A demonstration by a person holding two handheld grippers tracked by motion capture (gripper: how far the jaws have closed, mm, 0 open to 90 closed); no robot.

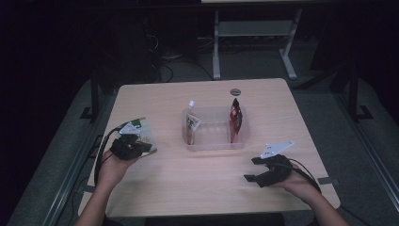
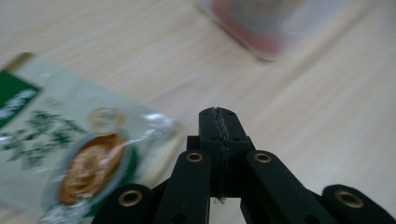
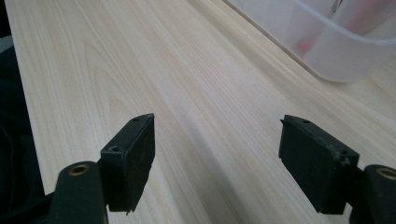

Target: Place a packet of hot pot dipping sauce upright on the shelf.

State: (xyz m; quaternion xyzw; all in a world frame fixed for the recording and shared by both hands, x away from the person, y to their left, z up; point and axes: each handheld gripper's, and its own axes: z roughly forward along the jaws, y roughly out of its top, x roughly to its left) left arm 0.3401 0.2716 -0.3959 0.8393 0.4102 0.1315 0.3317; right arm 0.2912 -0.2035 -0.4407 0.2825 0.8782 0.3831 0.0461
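Observation:
A pale green food packet (image 1: 139, 126) (image 2: 70, 154) with a picture of a brown dish lies flat at the table's left side. My left gripper (image 1: 147, 148) (image 2: 218, 114) sits at the packet's right edge with its jaws pressed together, and I see nothing between the pads; in the left gripper view the packet lies just left of them. Near the front right of the table, my right gripper (image 1: 252, 169) (image 3: 217, 154) hovers low with its jaws wide apart over bare wood.
A clear plastic tub (image 1: 214, 143) (image 3: 336, 51) stands mid-table and holds a spouted pouch (image 1: 191, 123) at its left end and a red and black packet (image 1: 235, 117) at its right end. A small dark disc (image 1: 235, 91) lies behind it. The wooden table (image 1: 188, 179) ends close to both hands.

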